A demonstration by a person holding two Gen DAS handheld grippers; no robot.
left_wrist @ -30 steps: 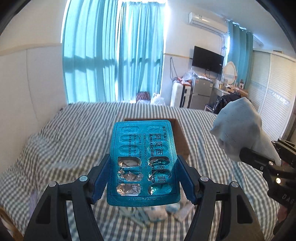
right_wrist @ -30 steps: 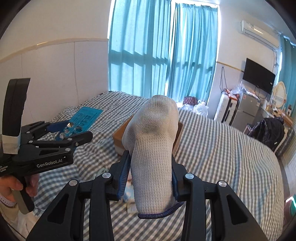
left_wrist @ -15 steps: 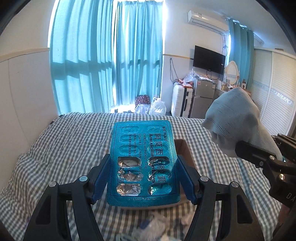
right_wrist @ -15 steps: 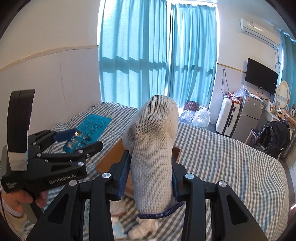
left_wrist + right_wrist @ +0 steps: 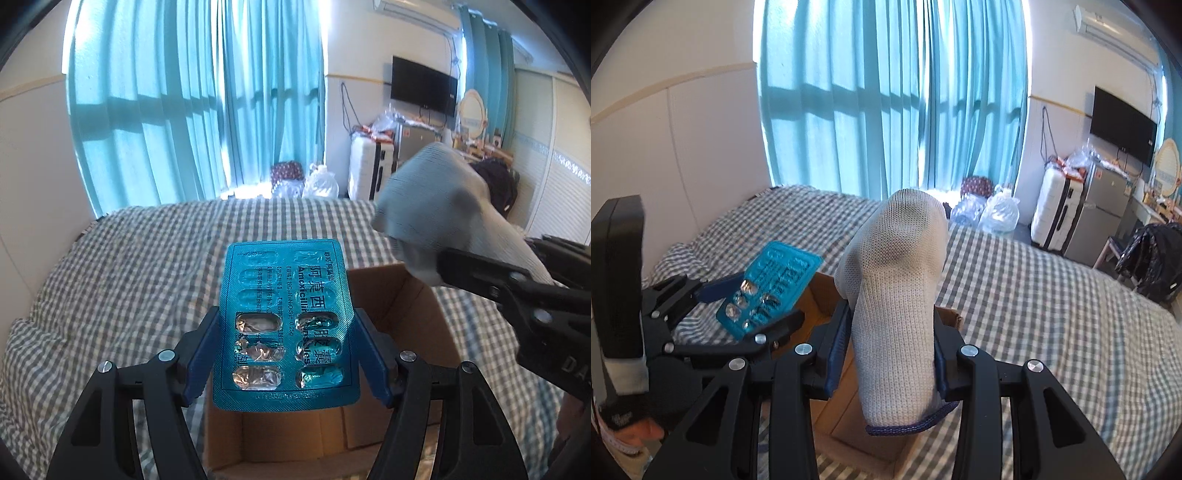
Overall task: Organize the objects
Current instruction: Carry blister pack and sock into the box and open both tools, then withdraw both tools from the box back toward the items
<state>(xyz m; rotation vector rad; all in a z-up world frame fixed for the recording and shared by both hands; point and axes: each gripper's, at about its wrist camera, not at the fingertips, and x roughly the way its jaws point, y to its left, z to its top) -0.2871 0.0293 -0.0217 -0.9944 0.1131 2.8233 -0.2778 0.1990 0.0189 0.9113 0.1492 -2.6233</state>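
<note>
My left gripper (image 5: 286, 343) is shut on a teal blister pack of pills (image 5: 284, 317), held flat above an open cardboard box (image 5: 399, 332) on the bed. Several pockets of the pack are burst open. The pack also shows in the right wrist view (image 5: 768, 288). My right gripper (image 5: 892, 354) is shut on a grey-white sock (image 5: 897, 291) with a navy cuff, held upright over the same box (image 5: 820, 295). The sock also shows at the right of the left wrist view (image 5: 443, 218).
The box sits on a bed with a grey-and-white checked cover (image 5: 129, 280). Teal curtains (image 5: 886, 96) hang behind the bed. A white suitcase (image 5: 1056, 218), plastic bags (image 5: 997, 210) and a wall television (image 5: 1123, 125) are at the far right.
Both grippers have moved forward over the bed with their loads. The cardboard box is now directly below the blister pack and the sock. The loose items seen earlier have passed out of view.
</note>
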